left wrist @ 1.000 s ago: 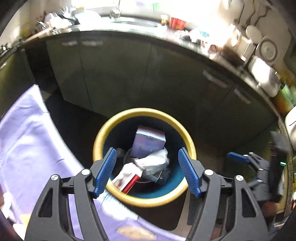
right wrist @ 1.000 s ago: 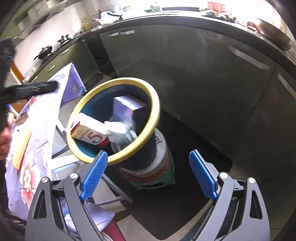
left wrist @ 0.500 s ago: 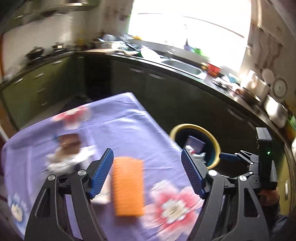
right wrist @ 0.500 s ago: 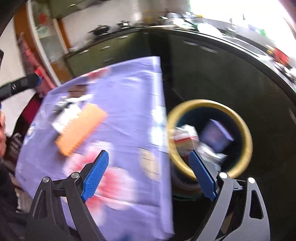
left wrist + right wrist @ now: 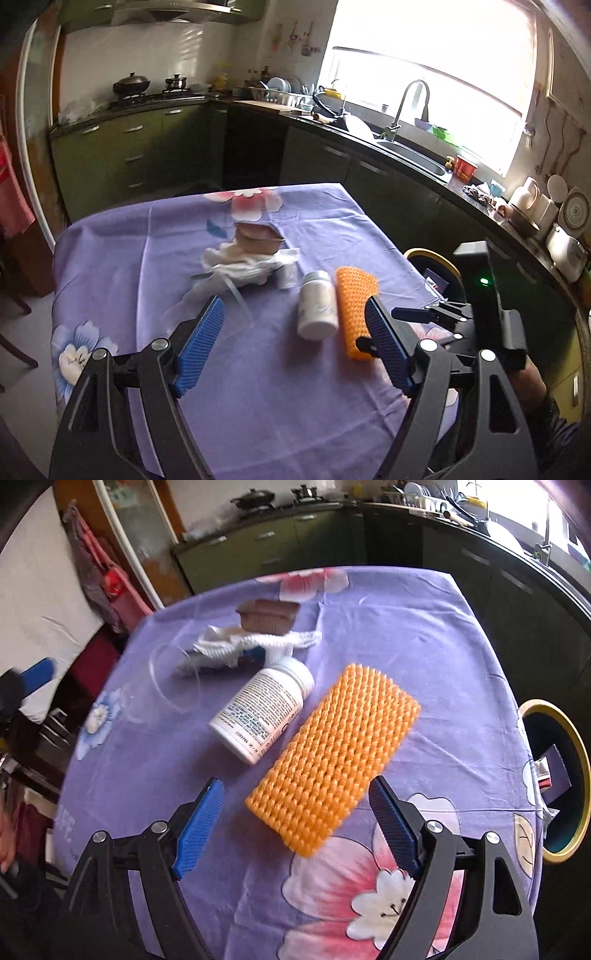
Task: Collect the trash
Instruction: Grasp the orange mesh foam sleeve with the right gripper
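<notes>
On the purple flowered tablecloth a white pill bottle lies on its side beside an orange foam net sleeve. Behind them are a brown plastic tray, a white foam net and clear plastic film. My left gripper hovers open above the bottle, holding nothing. My right gripper hangs over the sleeve's near end with its jaws closing and its pads clear of the sleeve. The yellow-rimmed bin holds boxes.
The bin stands off the table's right edge, below its level. Dark green kitchen cabinets with a sink run behind and to the right. A stove with pots is at the back left. A hand holds the right gripper's handle.
Both views swung away from the bin and up over the table. The bin slid to the right edge; the bottle, orange sleeve and wrappers came into view. The right jaws narrowed a little.
</notes>
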Action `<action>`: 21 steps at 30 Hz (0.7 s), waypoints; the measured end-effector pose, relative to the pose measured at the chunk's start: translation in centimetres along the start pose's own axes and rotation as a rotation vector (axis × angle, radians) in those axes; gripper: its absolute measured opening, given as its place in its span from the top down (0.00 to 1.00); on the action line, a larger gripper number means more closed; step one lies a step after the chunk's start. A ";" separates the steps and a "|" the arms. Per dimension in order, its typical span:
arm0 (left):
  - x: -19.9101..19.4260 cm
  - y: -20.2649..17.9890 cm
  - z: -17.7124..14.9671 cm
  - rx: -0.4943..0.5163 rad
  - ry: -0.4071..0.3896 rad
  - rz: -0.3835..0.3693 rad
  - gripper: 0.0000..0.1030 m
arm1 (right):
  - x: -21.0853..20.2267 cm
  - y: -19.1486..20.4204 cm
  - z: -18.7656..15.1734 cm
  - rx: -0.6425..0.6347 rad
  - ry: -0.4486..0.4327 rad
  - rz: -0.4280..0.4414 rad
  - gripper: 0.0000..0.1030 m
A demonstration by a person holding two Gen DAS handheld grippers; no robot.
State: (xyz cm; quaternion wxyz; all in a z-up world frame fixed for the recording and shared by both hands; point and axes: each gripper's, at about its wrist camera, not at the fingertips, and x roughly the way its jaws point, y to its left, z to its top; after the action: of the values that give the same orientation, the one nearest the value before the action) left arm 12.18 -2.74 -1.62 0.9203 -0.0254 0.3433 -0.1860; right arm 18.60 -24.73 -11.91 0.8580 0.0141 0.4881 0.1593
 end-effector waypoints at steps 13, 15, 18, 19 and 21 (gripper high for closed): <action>-0.3 3.7 -1.5 -0.090 -0.025 -0.026 0.28 | 2.1 0.0 0.5 -0.010 0.047 -0.090 0.56; -0.4 3.9 -1.6 -0.092 -0.023 -0.023 0.28 | 1.7 -0.2 0.5 -0.011 0.038 -0.077 0.73; -0.6 3.8 -1.7 -0.094 -0.024 -0.009 0.28 | 0.5 -0.8 0.1 -0.007 0.016 -0.060 0.84; -0.7 3.7 -1.7 -0.094 -0.025 -0.004 0.28 | 0.1 -1.0 -0.1 -0.007 0.009 -0.056 0.85; -1.0 3.4 -1.7 -0.092 -0.026 0.006 0.28 | -1.2 -1.5 -0.5 -0.013 -0.014 -0.046 0.86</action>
State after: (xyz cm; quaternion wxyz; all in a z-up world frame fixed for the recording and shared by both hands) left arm 11.49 0.89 -2.87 0.9232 -0.0689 0.3394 -0.1670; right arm 18.01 -26.56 -11.44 0.8649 -0.0017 0.4813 0.1426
